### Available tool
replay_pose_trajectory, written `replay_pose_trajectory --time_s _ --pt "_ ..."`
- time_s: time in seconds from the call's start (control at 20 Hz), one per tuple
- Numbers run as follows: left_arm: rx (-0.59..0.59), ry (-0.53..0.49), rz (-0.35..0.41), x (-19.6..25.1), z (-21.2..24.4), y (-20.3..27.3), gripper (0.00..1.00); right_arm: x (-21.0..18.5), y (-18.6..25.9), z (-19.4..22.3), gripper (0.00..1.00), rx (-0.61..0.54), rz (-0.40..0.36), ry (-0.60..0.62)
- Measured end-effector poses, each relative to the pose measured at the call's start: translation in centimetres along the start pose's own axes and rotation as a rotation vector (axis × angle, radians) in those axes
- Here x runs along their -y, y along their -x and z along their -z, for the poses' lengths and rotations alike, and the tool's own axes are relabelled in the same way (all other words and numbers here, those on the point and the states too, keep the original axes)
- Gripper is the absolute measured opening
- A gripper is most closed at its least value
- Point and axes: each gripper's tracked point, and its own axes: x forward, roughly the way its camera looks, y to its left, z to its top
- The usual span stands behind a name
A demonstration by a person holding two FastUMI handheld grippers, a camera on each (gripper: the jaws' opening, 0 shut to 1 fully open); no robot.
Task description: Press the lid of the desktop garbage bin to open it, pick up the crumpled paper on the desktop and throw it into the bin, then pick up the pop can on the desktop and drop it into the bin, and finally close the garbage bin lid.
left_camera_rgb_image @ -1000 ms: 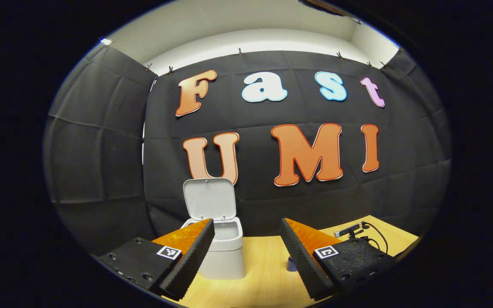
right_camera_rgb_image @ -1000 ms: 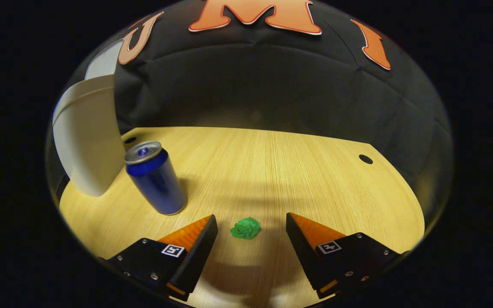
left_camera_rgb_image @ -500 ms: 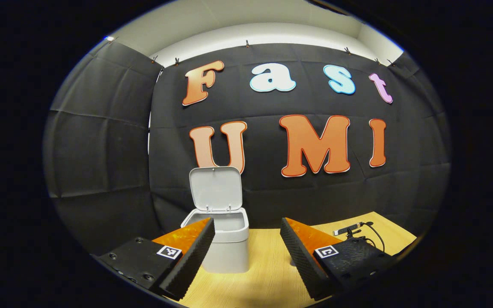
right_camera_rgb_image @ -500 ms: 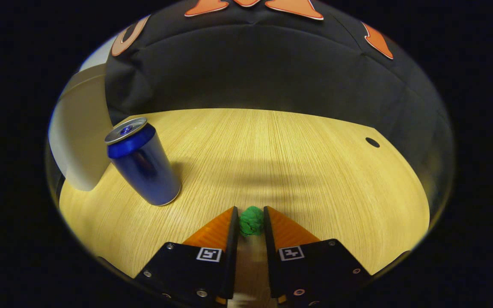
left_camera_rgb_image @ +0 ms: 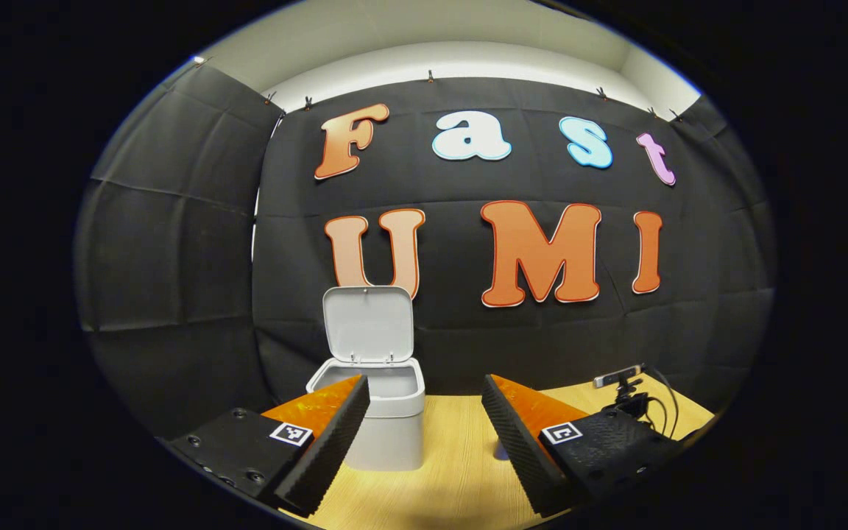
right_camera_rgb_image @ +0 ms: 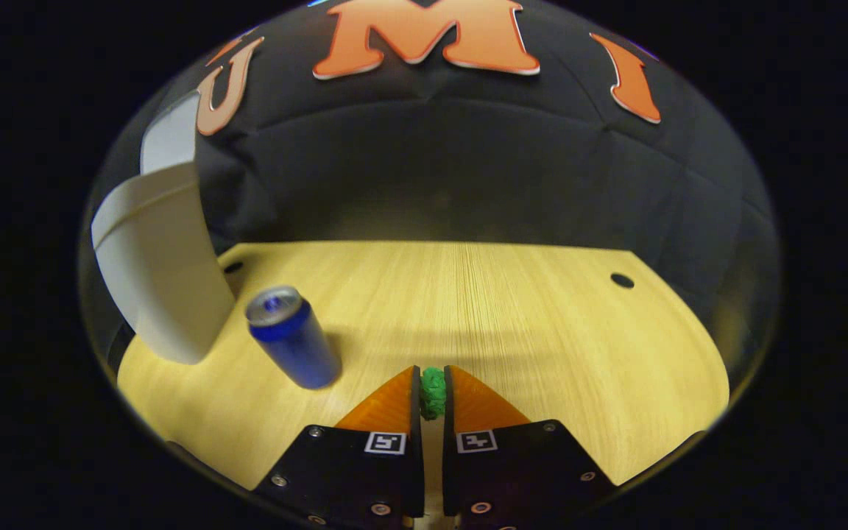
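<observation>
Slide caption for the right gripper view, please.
Right gripper shut on green crumpled paper, blue pop can upright beside white bin.

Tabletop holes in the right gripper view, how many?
2. One hole sits far right on the table; the other hole is far left, beside the garbage bin. The bin or pop can may hide more.

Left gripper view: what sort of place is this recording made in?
Most likely a staged recording booth, not a home: black cloth wall hung by clips, a bare wooden desktop with a small white bin, and a camera device with cables.
</observation>
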Motion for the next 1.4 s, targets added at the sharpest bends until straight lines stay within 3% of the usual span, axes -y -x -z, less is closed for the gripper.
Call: replay_pose_trajectory --time_s 0.4,0.65,0.85,1.0,1.4 --pt "0.032 0.084 -0.022 -3.3 0.0 0.0 0.97 -7.9 12.2 -18.5 0.10 0.342 -0.131 -0.053" --pt "0.036 0.120 -0.076 -7.1 0.6 0.2 0.99 -16.7 16.2 -24.6 0.09 0.434 -0.300 -0.024" --pt "0.031 0.144 -0.131 -10.5 1.6 0.3 0.96 -25.6 14.1 -26.2 0.09 0.425 -0.409 0.036" --pt "0.027 0.142 -0.188 -13.5 2.5 0.8 0.96 -32.2 10.3 -25.7 0.09 0.381 -0.446 0.082" --pt "0.001 0.133 -0.330 -19.8 4.4 2.8 0.95 -39.1 3.3 -24.2 0.09 0.296 -0.441 0.107"
